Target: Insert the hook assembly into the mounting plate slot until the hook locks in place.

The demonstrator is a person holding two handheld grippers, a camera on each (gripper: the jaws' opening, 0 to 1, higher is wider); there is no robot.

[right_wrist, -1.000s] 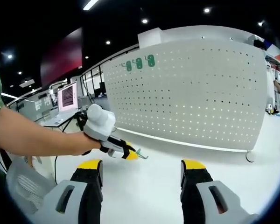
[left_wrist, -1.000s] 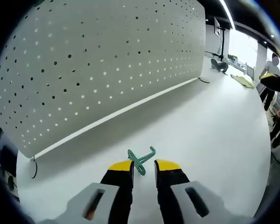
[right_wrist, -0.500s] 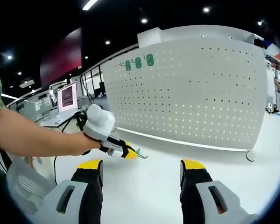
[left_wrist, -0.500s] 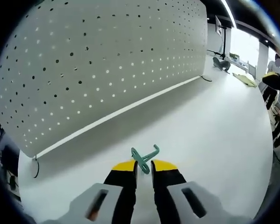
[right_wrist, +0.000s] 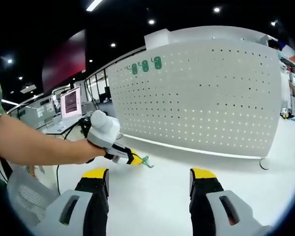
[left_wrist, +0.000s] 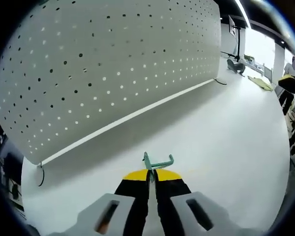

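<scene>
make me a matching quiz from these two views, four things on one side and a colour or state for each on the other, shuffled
Things:
1. hook
2. left tool
3. right tool
4. pegboard panel

Colour or state:
A. jaws wide apart, holding nothing
B. white, dotted with small holes, standing upright
C. teal, pinched between two yellow tips
D. jaws closed together on the hook

Pairs: 1-C, 2-D, 3-A, 4-B
</scene>
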